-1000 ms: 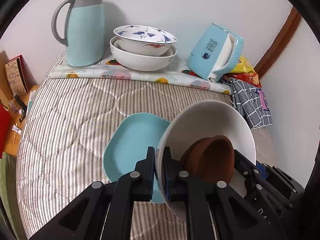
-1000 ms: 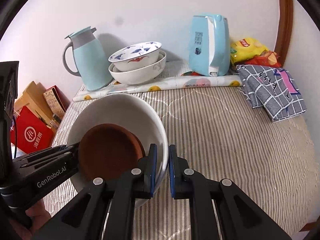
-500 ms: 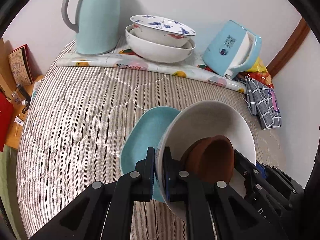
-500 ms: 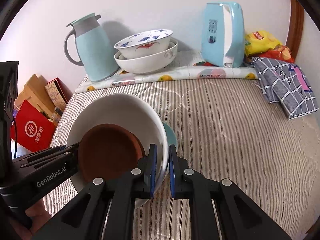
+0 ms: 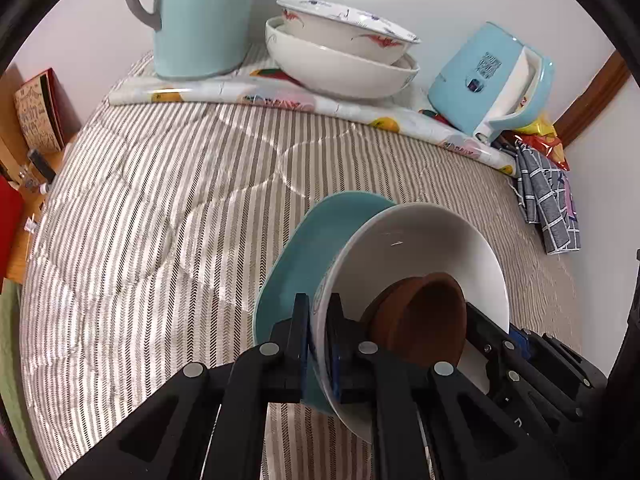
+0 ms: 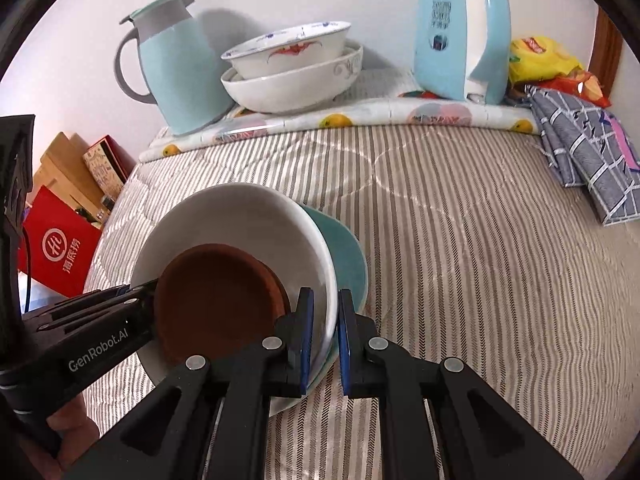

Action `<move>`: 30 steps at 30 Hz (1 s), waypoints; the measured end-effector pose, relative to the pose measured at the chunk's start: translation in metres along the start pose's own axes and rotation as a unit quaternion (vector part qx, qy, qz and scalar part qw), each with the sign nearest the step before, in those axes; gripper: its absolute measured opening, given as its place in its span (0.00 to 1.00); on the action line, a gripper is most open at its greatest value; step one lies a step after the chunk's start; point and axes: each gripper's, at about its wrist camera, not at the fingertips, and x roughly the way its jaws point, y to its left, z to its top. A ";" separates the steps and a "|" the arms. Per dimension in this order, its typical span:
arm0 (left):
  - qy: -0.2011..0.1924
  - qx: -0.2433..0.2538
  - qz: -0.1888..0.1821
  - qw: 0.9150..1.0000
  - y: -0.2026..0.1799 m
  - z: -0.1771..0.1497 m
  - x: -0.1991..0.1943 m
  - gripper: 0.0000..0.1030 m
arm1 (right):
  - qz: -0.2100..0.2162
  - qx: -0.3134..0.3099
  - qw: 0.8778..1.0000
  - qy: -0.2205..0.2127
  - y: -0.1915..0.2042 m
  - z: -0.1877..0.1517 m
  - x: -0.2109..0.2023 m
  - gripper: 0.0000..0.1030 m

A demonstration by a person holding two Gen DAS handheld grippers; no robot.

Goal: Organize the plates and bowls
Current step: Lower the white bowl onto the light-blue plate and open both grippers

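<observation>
Left wrist view shows the left gripper (image 5: pixel 318 344) clamped on the white bowl (image 5: pixel 420 248) rim above a teal plate (image 5: pixel 320 240). Right wrist view alone shows a red box (image 6: pixel 60 248) at nine o'clock, with the right gripper (image 6: pixel 324 336) pinching the opposite rim.

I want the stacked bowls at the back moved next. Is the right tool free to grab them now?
Probably not: the right tool is shut on the white bowl, sharing that load with the left tool.

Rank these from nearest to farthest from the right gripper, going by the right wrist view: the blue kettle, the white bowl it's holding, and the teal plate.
1. White bowl: clamped at its rim in the right gripper.
2. Teal plate: directly under the bowl, on the striped quilt.
3. Blue kettle: far back by the wall, right of the stacked bowls.
</observation>
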 end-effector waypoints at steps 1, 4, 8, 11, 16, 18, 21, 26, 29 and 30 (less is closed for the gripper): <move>0.002 -0.001 -0.001 1.000 0.001 0.000 0.002 0.09 | 0.002 0.002 1.000 0.004 -0.001 0.000 0.003 0.11; 0.000 -0.002 -0.006 1.000 0.002 0.002 0.004 0.10 | 0.007 0.006 1.000 0.001 -0.003 0.003 0.007 0.11; 0.001 -0.002 -0.011 1.000 0.004 0.004 0.006 0.10 | 0.003 -0.004 1.000 -0.003 -0.001 0.007 0.009 0.11; 0.001 0.001 -0.015 1.000 0.005 0.004 0.006 0.11 | 0.007 -0.005 1.000 -0.003 -0.002 0.008 0.009 0.11; 0.000 0.008 -0.012 1.000 0.005 0.004 0.006 0.15 | 0.001 -0.005 1.000 -0.010 -0.004 0.009 0.003 0.14; 0.001 0.006 -0.012 1.000 0.006 0.004 0.006 0.17 | -0.002 -0.009 1.000 -0.013 -0.005 0.009 -0.001 0.15; -0.001 0.006 -0.015 1.000 0.008 0.003 0.004 0.20 | -0.005 -0.012 1.000 -0.016 -0.006 0.008 -0.004 0.20; -0.004 0.004 -0.015 1.000 0.010 -0.002 -0.004 0.25 | -0.001 -0.012 1.000 -0.021 -0.007 0.003 -0.012 0.21; -0.004 0.007 -0.021 1.000 0.009 -0.007 -0.013 0.28 | -0.004 -0.016 1.000 -0.025 -0.004 -0.001 -0.018 0.21; -0.008 0.009 -0.020 1.000 0.009 -0.009 -0.017 0.29 | -0.004 -0.016 1.000 -0.026 -0.004 -0.003 -0.020 0.21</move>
